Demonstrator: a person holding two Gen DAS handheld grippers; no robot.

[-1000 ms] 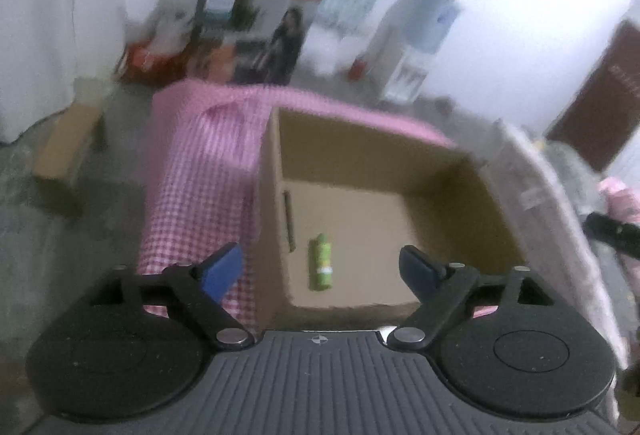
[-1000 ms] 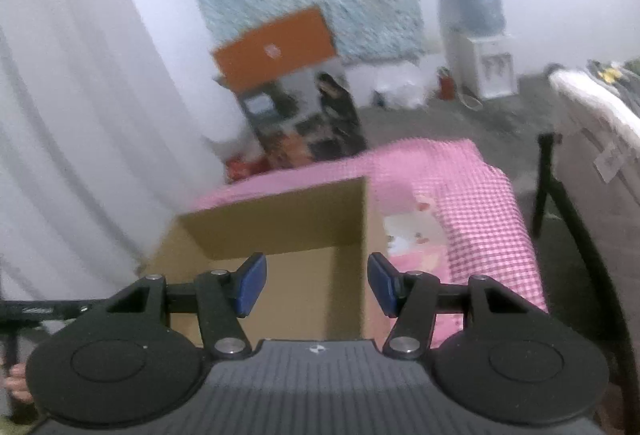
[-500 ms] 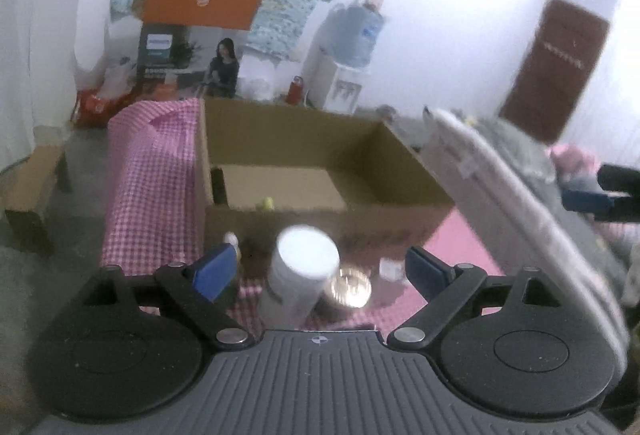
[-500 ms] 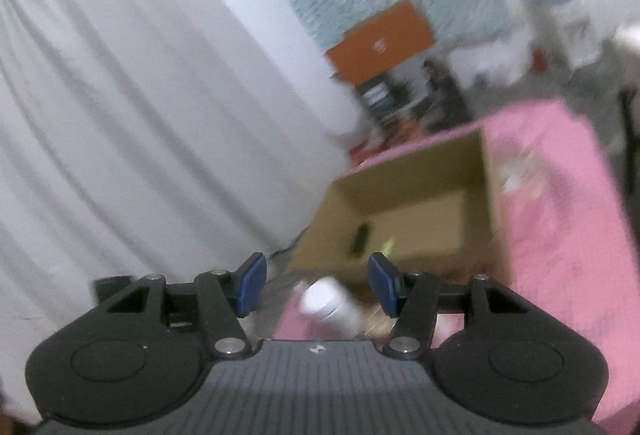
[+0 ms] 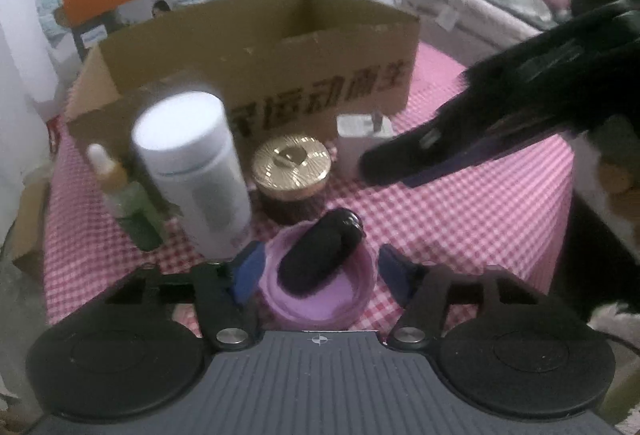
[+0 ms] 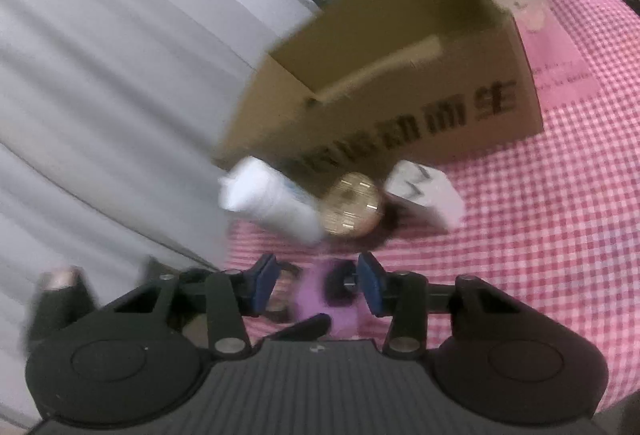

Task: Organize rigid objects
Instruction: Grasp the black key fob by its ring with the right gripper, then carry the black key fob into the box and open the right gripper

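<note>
A purple dish (image 5: 320, 299) with a black oblong thing (image 5: 320, 255) lying in it sits on the pink checked cloth (image 5: 460, 219). My left gripper (image 5: 320, 271) straddles the dish. Its jaws are closing, and a sliver of gap still shows at the right pad (image 5: 394, 271). My right gripper (image 5: 384, 167) reaches in from the right, above the cloth near a small white box (image 5: 360, 139). Its jaws are closing on nothing. In the right wrist view the blurred dish (image 6: 316, 287) shows beyond my right gripper (image 6: 318, 281). An open cardboard box (image 5: 280, 47) stands behind.
In front of the box stand a white cylindrical bottle (image 5: 196, 171), a small dropper bottle (image 5: 116, 183) and a dark jar with a gold lid (image 5: 292, 171). The cloth's left edge (image 5: 48, 235) drops to the floor. A grey curtain (image 6: 100, 115) hangs at the left.
Both grippers have come down from above the box to the objects in front of it. My left jaws have narrowed around the purple dish, and my right jaws have narrowed too.
</note>
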